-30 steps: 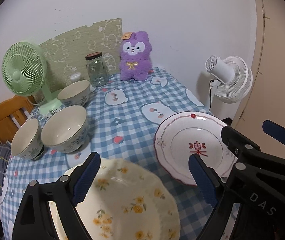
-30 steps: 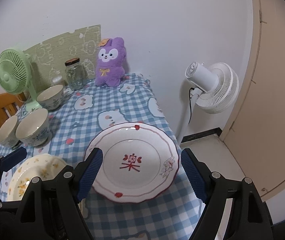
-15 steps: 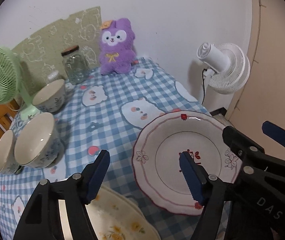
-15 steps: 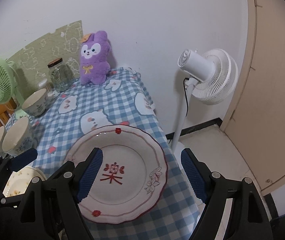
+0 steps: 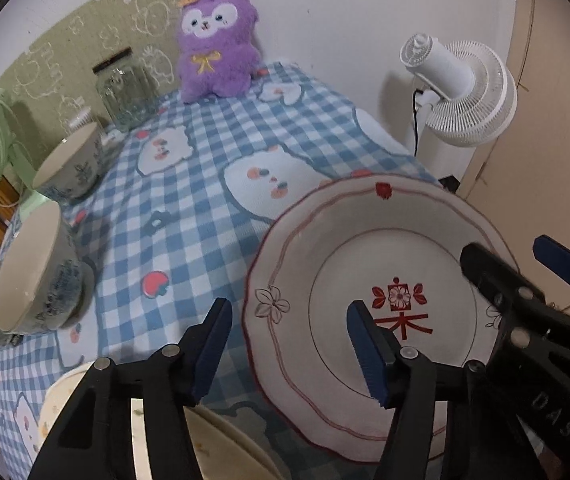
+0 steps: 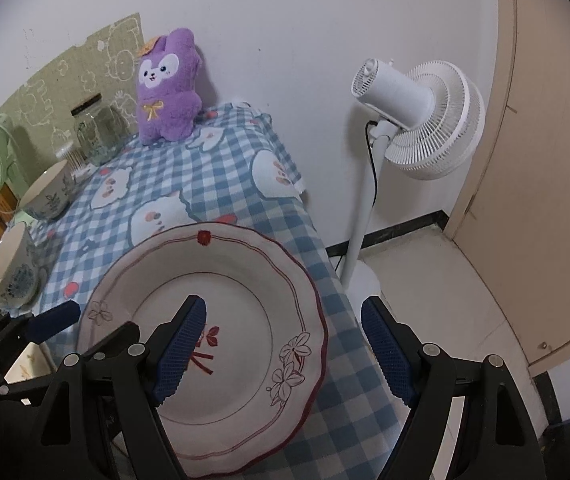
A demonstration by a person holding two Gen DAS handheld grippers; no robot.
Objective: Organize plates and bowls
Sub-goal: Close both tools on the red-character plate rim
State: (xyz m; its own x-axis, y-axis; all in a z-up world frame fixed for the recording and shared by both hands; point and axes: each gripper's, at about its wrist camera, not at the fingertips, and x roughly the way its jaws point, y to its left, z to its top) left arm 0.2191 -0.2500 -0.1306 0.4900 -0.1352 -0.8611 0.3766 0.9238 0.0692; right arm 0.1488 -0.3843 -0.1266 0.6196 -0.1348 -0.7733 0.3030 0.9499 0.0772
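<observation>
Blue-checked tablecloth (image 5: 189,216) over a small table against a white wall. Both grippers are closing but grip nothing so far: the left gripper (image 5: 291,350) straddles the left rim of the red-trimmed plate (image 5: 365,264), and the right gripper (image 6: 283,354) straddles its right rim. Two plates total, the yellow-flowered plate (image 5: 221,444) lying just beside the first. Three bowls (image 5: 33,280) sit further left, plus one glass jar (image 5: 125,94), one purple plush (image 5: 215,40) and two fans (image 5: 461,96).

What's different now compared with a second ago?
Both grippers have dropped toward the red-rimmed plate, jaws closing around opposite rims: the left gripper, the right gripper. Neither grips yet. The plate, bowls and yellow-flowered plate haven't moved.
</observation>
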